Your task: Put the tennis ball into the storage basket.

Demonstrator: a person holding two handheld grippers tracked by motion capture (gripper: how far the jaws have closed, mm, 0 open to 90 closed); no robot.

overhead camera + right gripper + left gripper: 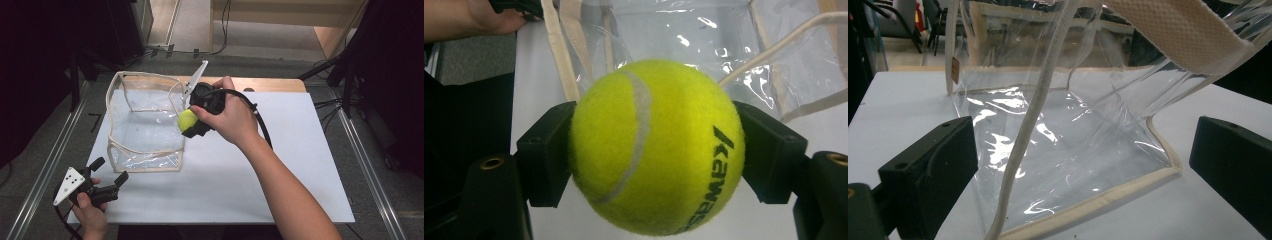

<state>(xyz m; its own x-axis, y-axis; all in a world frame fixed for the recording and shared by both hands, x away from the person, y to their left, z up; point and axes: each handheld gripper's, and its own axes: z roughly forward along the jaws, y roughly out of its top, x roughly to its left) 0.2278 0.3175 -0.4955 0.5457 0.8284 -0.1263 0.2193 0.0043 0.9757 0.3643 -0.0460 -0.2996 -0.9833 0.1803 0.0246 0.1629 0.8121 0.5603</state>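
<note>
Left hand-held gripper [106,172]: low at the near left, jaws spread apart, nothing between them.
Right hand-held gripper [191,123]: raised, forearm reaching forward, jaws clamped.

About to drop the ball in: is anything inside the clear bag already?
The clear bag looks empty; its bare floor shows through the plastic. The tennis ball and right tongs cover its right wall.

One tennis ball [656,147], one clear bag [142,122] with what look like two cream handles, two tongs, left [107,172] and right [192,125], one counter [300,165]
</note>
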